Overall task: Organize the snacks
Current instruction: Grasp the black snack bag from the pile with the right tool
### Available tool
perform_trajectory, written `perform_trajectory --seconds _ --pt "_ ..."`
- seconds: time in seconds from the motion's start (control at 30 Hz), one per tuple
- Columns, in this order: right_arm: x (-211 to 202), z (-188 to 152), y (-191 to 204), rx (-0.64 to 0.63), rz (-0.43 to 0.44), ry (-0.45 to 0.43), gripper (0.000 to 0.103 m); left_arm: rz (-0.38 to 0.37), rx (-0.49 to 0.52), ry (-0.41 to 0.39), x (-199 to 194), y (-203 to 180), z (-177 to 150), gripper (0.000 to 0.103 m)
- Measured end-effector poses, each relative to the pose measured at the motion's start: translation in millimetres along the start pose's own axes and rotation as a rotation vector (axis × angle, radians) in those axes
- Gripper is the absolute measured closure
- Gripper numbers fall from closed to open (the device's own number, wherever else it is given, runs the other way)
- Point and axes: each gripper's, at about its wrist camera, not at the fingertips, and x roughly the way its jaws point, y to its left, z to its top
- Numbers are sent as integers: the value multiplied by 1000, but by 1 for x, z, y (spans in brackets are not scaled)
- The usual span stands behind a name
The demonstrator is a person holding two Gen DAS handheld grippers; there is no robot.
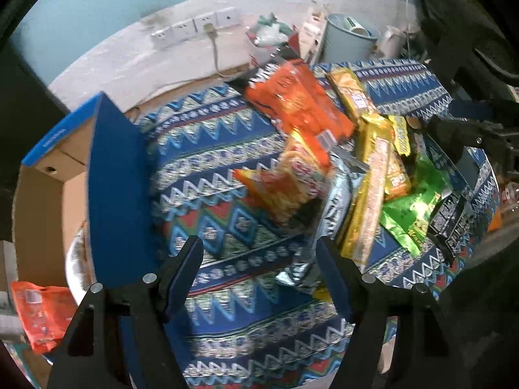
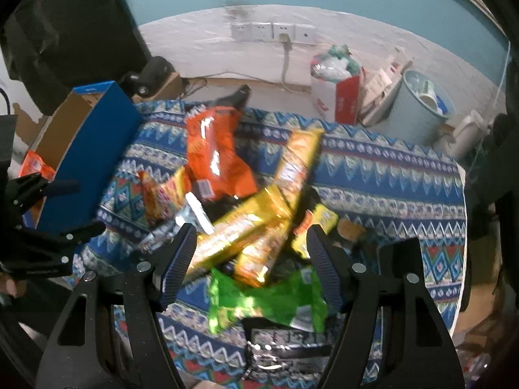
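Nearest my left lens, my left tongs (image 1: pixel 259 256) stood with their black, ribbed fingers apart over the bare patterned cloth, nothing between them; a crumpled silver foil packet (image 1: pixel 327 227) lay just beside the right finger, its print too blurred to read. My right tongs (image 2: pixel 251 243) were likewise spread and gripped nothing, hanging over the snack heap (image 2: pixel 253 214), whose lower part their fingers partly hid. The heap lay in the middle of the table (image 2: pixel 389 175), which was draped in a woven-look cloth of blue, white and red zigzags and diamonds. Within it I made out a glossy orange bag (image 2: pixel 217 152), long gold foil bars (image 2: pixel 256 230) crossing one another, a creased green packet (image 2: pixel 269 298) and a flat black-and-white packet (image 2: pixel 285 347) cut off near the lower edge. All lettering was smeared by motion. At the table's left edge stood an open cardboard box (image 1: pixel 113 175), blue outside and plain brown inside; one orange packet (image 1: pixel 42 314) lay in it, partly cut off by the frame. Behind the table, a pale round bin (image 2: pixel 418 107) and wall sockets (image 2: pixel 272 32) showed dimly.
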Motion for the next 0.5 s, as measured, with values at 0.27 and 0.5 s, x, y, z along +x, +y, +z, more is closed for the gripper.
perform_trajectory --seconds 0.27,0.5 --pt "6 -38 -34 70 -20 73 32 -24 24 42 20 -24 5 30" --pt "19 -77 -46 106 -25 174 23 -21 51 74 36 -38 3 30"
